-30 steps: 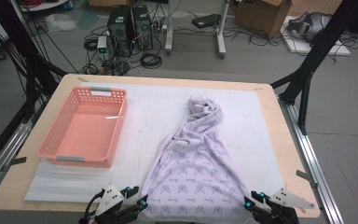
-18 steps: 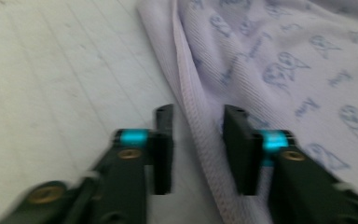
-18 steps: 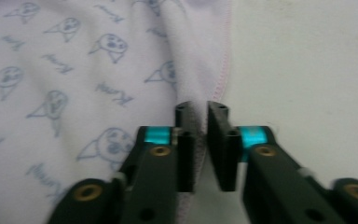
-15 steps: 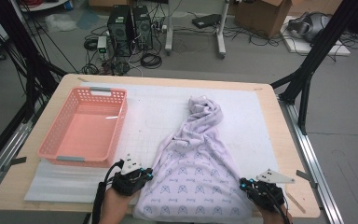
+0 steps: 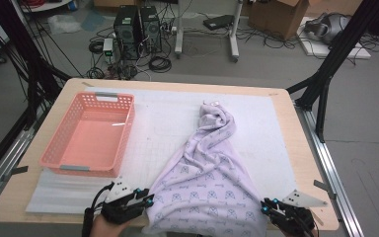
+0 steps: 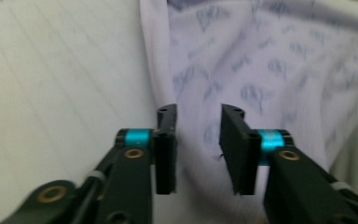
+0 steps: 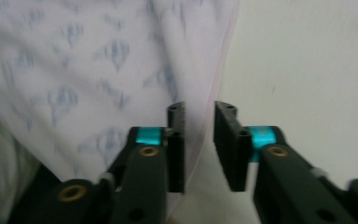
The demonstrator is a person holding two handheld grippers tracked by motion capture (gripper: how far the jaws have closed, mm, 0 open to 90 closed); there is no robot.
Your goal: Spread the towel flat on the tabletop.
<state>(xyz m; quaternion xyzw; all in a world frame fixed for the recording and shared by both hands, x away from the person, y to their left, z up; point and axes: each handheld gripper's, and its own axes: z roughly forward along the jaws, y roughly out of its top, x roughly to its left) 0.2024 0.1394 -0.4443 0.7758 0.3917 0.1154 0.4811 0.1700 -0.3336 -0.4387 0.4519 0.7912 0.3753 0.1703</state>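
A lavender cloth (image 5: 207, 182) with a blue print lies on the white mat (image 5: 163, 118), fanned wide at the near edge and bunched into a twist at the far end. My left gripper (image 5: 145, 200) sits at the cloth's near left corner. In the left gripper view, my left gripper (image 6: 198, 114) is open, with the cloth (image 6: 261, 60) edge running between its jaws. My right gripper (image 5: 265, 206) is at the near right corner. In the right gripper view, my right gripper (image 7: 199, 109) is open over the hem of the cloth (image 7: 74, 60).
A salmon plastic basket (image 5: 86, 168) stands on the left of the mat with nothing in it. The wooden table (image 5: 301, 148) shows beyond the mat's right side. Black frame posts and cables stand around the table.
Both grippers have come up from the bottom edge to the cloth's near corners. The cloth lies much as before.
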